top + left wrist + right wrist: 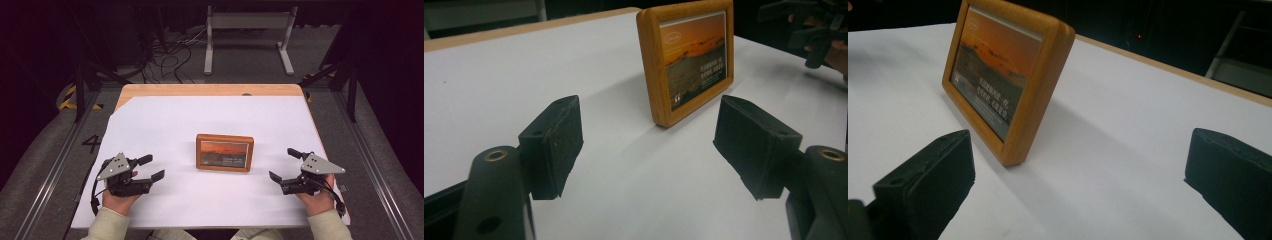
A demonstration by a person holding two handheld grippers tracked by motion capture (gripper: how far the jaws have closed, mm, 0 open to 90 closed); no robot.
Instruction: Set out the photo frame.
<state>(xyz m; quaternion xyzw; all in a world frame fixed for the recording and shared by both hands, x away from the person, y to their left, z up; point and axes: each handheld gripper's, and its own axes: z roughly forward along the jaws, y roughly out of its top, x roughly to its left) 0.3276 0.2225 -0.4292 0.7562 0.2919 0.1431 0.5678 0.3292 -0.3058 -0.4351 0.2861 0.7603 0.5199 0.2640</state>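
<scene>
A light wooden tabletop (210, 90) stands in a dim room, most of its surface covered by a large white paper sheet (165, 125) with its far left corner cut off at a slant. Grey carpeted floor (45, 145) surrounds it, with metal rails (60, 160) running along both sides and a dark "4" marking (91, 144) at the left. Beyond the far edge, a tangle of black cables (170, 55) lies on the floor beside a pale grey metal stand (248, 22) with two legs. Yellow-and-black striped tape (67, 97) marks the floor at the left. The background walls are dark.
</scene>
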